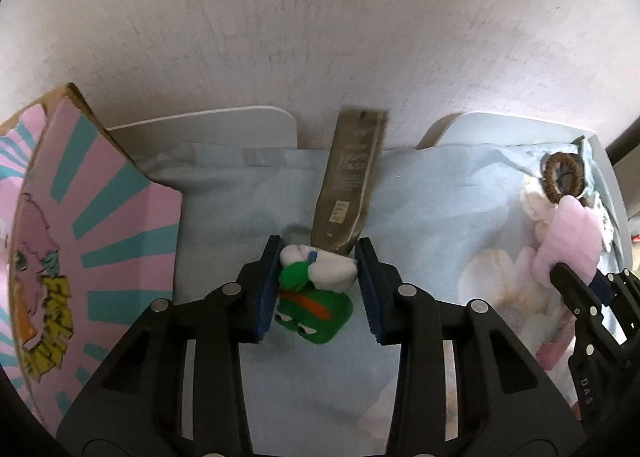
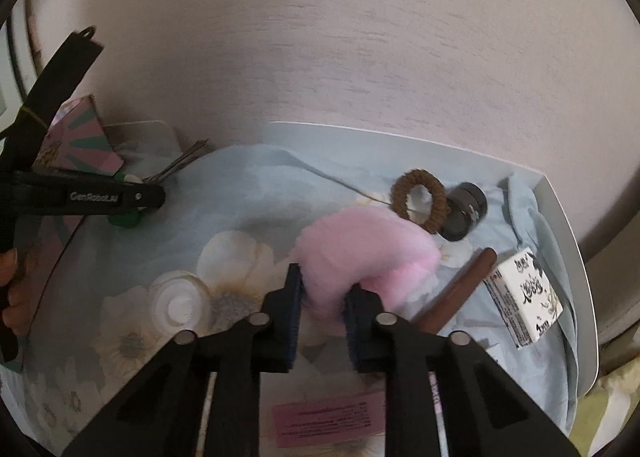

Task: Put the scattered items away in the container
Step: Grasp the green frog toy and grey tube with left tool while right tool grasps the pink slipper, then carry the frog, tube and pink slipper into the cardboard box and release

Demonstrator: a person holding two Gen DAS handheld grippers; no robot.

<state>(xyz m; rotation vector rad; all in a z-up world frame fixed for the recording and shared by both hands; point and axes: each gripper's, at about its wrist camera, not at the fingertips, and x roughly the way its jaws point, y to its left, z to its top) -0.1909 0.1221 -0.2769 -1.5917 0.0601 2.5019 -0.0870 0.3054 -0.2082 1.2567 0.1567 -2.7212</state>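
Each claw (image 1: 316,289) is black plastic with blue ribbed pads (image 1: 267,289), silver round screws and white "GenRobot.AI" lettering

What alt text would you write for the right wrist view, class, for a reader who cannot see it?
The right gripper clamps a fluffy pink item above a pale blue floral cloth. Behind lie a brown hair tie, a dark jar, a brown stick and a small white carton.

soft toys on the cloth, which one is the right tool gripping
The fluffy pink plush, pinched between the right tool fingers. The green frog toy sits between the open fingers of the left tool, not clamped.
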